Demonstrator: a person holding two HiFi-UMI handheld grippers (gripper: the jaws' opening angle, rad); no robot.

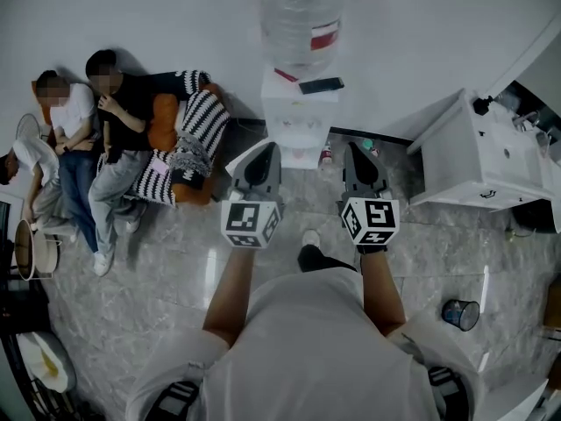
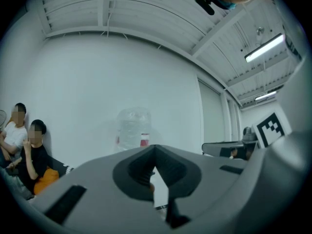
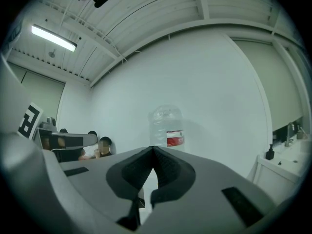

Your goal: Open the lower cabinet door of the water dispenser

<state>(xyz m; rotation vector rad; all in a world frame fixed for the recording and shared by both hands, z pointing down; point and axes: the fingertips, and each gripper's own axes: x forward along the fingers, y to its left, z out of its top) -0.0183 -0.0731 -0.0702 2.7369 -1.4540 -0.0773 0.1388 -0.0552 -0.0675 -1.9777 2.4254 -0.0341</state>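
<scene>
Grey marble floor (image 1: 175, 279) runs to a white wall, where the water dispenser (image 1: 298, 117) stands straight ahead of me, bottle (image 1: 301, 16) on top. Its lower cabinet door sits below the taps, hidden behind my tools, so I cannot say whether it is open or closed. The left gripper (image 1: 267, 149) and right gripper (image 1: 357, 151) point level, jaws together, holding nothing. Any work at that door means coming in low and square to its edge.
</scene>
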